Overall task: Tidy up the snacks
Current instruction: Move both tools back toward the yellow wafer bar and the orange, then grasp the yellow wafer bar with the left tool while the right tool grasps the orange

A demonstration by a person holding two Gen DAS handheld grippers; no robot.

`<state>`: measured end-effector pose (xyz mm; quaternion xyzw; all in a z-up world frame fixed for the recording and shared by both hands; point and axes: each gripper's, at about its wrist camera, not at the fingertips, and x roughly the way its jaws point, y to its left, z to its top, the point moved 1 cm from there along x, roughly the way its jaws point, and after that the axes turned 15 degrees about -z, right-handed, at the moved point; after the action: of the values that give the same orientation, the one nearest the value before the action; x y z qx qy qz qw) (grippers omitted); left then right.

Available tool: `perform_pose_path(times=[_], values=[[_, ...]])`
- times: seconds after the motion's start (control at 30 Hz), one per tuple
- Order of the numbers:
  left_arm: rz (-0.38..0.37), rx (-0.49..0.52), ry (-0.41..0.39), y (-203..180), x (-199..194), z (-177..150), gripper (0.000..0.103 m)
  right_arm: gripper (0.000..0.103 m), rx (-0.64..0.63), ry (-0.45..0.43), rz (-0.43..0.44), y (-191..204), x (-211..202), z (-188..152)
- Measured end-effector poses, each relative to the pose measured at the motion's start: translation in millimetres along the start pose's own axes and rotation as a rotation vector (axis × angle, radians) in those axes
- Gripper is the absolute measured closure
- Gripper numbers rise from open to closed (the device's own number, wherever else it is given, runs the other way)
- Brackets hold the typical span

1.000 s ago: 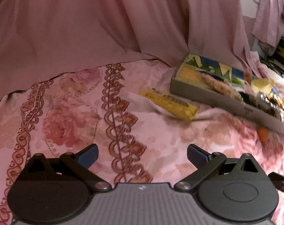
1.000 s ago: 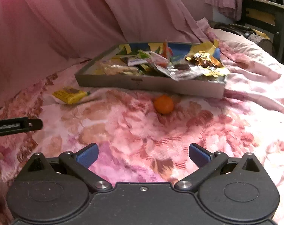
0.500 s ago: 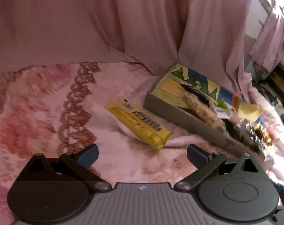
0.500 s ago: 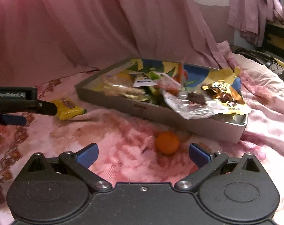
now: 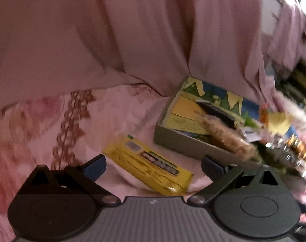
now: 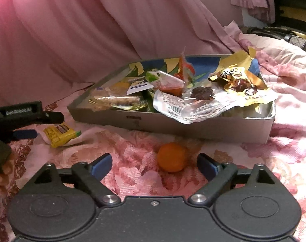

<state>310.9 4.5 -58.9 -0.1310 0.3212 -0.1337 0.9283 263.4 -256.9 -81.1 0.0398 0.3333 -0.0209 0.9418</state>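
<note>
The right gripper (image 6: 154, 166) is closing its jaws, though the pads touch nothing; the orange ball (image 6: 171, 157) sits on the flowered bedspread (image 6: 254, 161) between the fingertips, nearer the right one. Just beyond it stands the grey tray (image 6: 193, 126), heaped with snack wrappers. The left gripper (image 5: 153, 166) stands wide apart and empty, with the yellow snack bar (image 5: 149, 166) lying between its fingers, the tray's corner ahead to its right.
</note>
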Motion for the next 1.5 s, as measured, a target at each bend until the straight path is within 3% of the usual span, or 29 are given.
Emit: perform_pose_path(times=[0.13, 0.33, 0.77, 0.97, 1.07, 1.5], values=[[-0.020, 0.041, 0.057, 12.1, 12.0, 12.4, 0.001, 0.017, 0.004, -0.002, 0.014, 0.7, 2.2, 0.3], [-0.111, -0.062, 0.161, 35.4, 33.3, 19.5, 0.001, 0.017, 0.039, 0.034, 0.010, -7.4, 13.2, 2.2], [-0.219, 0.081, 0.222, 10.9, 30.9, 6.5, 0.001, 0.019, -0.066, 0.049, 0.100, 6.6, 9.8, 3.0], [-0.234, 0.142, 0.255, 1.7, 31.1, 4.2, 0.001, 0.019, -0.104, 0.059, 0.116, 13.8, 4.8, 0.6], [-0.230, 0.124, 0.259, 2.7, 31.5, 5.0, 0.001, 0.019, -0.119, 0.061, 0.111, 16.3, 5.5, -1.0], [-0.131, 0.176, 0.326, -16.5, 57.9, 8.4, 0.000, 0.020, -0.107, 0.057, 0.111, 14.3, 6.8, -1.9]])
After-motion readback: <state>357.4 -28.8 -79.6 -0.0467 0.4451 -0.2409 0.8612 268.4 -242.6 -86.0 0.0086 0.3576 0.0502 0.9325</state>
